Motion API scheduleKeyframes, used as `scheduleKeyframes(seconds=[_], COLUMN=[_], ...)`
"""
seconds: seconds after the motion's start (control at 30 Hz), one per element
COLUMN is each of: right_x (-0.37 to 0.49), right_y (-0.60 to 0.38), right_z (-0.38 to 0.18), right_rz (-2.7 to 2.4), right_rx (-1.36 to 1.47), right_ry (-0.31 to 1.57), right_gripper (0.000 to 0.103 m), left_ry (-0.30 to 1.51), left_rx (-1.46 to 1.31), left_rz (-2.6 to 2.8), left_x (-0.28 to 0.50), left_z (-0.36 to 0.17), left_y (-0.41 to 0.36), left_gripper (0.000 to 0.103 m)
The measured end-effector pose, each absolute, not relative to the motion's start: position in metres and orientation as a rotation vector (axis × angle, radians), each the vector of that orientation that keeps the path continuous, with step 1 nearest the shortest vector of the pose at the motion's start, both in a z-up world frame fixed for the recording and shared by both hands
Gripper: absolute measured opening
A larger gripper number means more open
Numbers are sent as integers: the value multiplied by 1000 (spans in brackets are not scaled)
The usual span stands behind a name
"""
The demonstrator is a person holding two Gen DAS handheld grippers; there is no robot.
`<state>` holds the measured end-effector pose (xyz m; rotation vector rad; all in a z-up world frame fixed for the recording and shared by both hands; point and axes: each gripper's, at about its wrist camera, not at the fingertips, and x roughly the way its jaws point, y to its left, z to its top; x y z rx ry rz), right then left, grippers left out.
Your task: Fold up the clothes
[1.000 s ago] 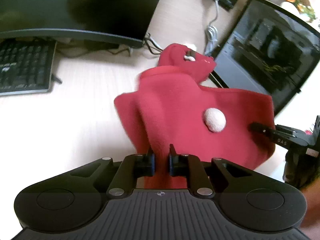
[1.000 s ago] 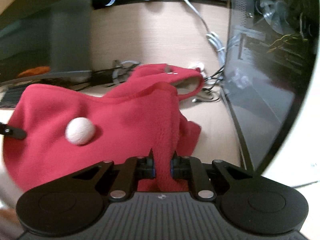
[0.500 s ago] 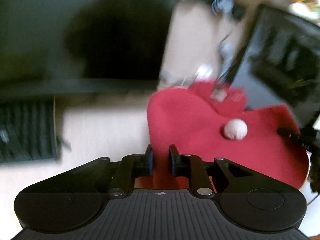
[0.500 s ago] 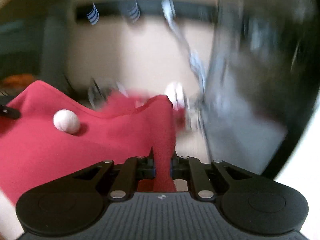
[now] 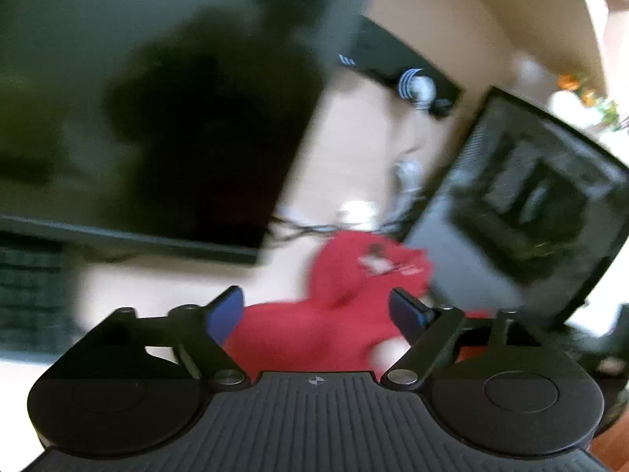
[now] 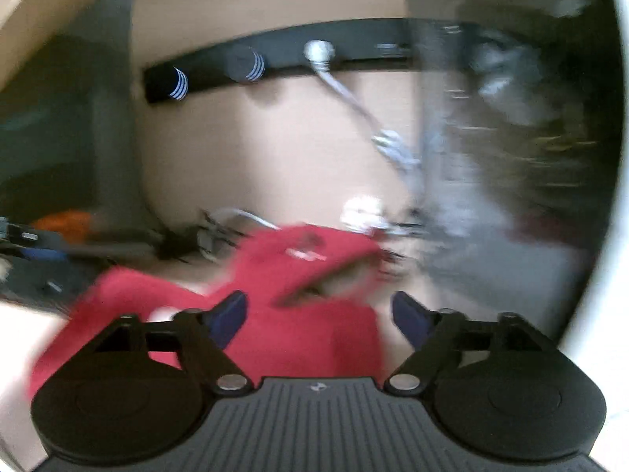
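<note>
Both grippers are standing spread wide with nothing between their pads: the left gripper [image 5: 316, 308] and the right gripper [image 6: 319, 310] are each hovering over the red garment [image 5: 338, 314], which is lying loose on the pale desk [image 5: 157, 287] in front of them. Taking the garment as the landmark, its hood end is pointing away from the grippers toward the tangle of cables [image 6: 220, 228] and the glass-sided computer case [image 5: 523, 212] just beyond it, while the dark monitor [image 5: 149, 118] is standing off to its far left. Motion blur is smearing both views, so I cannot tell how flat the cloth is lying or whether its edges are lining up. My judgement is that the main risk is sitting in that uncertainty: fleece this thick is likely springing back, so a fold laid over may be opening again once nothing is pinning it. A second risk is the hood end creeping into the cables behind the garment and snagging on the next pull, dragging a plug or cord along.
</note>
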<state>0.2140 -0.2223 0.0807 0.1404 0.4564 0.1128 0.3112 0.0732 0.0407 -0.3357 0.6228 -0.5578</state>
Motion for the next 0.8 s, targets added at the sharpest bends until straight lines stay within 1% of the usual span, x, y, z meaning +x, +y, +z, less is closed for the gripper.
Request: scheduleKeyframes(seconds=[0.03, 0.1, 0.23, 0.27, 0.3, 0.37, 0.8], right_x=[227, 253, 293, 293, 293, 293, 301], right_y=[-219, -213, -214, -218, -220, -221, -191], right_z=[73, 55, -6, -4, -5, -7, -10], right_rz=[125, 145, 95, 121, 140, 164, 64], right_rx=[172, 232, 279, 308, 321, 330, 203], right_ry=[470, 503, 679, 662, 663, 660, 647], right_gripper=[88, 88, 90, 97, 101, 103, 103], left_ry=[619, 688, 799, 803, 800, 791, 760], left_rx=[-357, -326, -287, -289, -293, -302, -349], left_rz=[-588, -521, -408, -402, -403, -403, -417], left_x=[318, 332, 344, 344, 344, 342, 341], left_z=[38, 9, -52, -55, -55, -54, -60], left_y=[61, 38, 24, 24, 25, 26, 36], left_gripper=[96, 97, 97, 97, 97, 97, 98])
